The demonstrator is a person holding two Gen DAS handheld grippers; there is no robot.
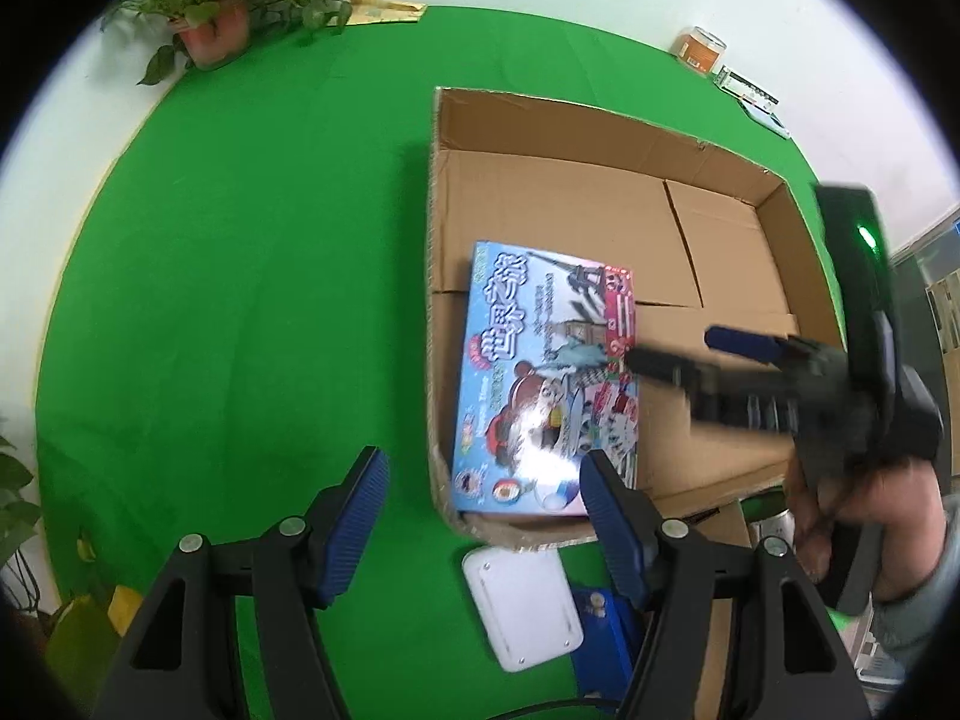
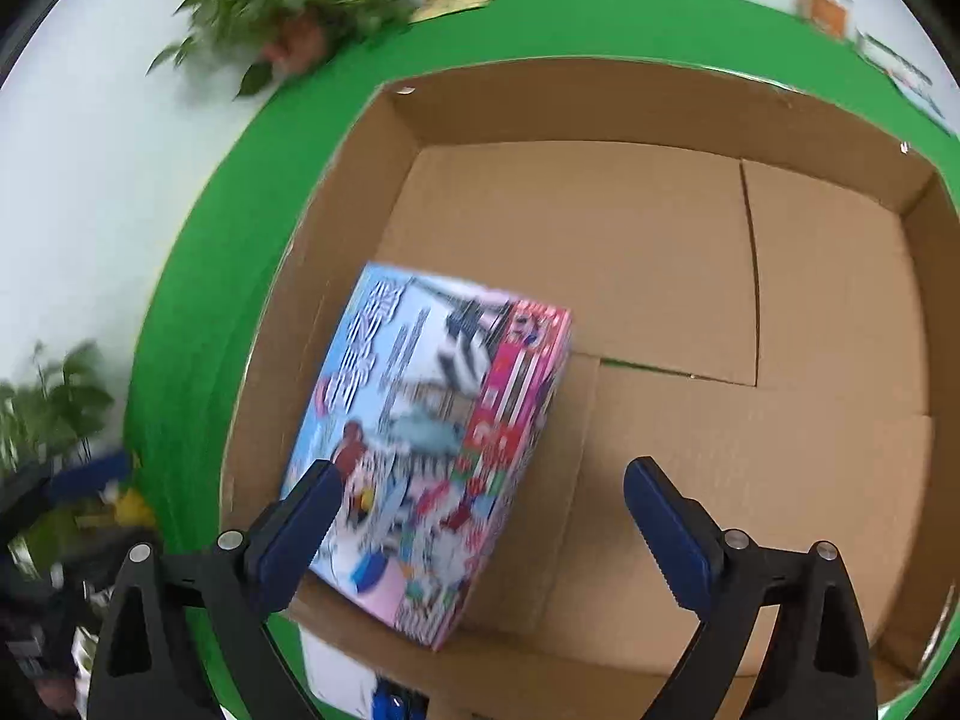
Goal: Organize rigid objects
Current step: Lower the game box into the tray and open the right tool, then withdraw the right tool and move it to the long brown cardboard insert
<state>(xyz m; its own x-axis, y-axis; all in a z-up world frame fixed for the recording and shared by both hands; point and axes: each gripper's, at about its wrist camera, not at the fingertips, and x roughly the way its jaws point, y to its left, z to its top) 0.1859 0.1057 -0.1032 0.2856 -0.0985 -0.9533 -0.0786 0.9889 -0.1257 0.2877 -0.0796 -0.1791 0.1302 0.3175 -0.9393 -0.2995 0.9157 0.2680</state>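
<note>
A colourful toy box (image 1: 540, 384) with a cartoon picture lies inside the open cardboard carton (image 1: 600, 138), in its near left corner. In the right wrist view the toy box (image 2: 432, 444) sits just under my right gripper (image 2: 483, 474). That gripper's jaws stand wide, with no pad pressing on the box. From the left wrist view, my right gripper (image 1: 675, 348) reaches into the carton from the right, its tips by the toy box's right edge. My left gripper (image 1: 483, 468) hovers open and empty above the carton's near corner and the green cloth (image 1: 240, 300).
A white flat device (image 1: 522, 606) and a blue item (image 1: 600, 618) lie on the cloth in front of the carton. A potted plant (image 1: 210, 18) stands at the back left, an orange jar (image 1: 699, 51) and small boxes (image 1: 750, 90) at the back right. A person's hand (image 1: 870, 516) holds the right gripper.
</note>
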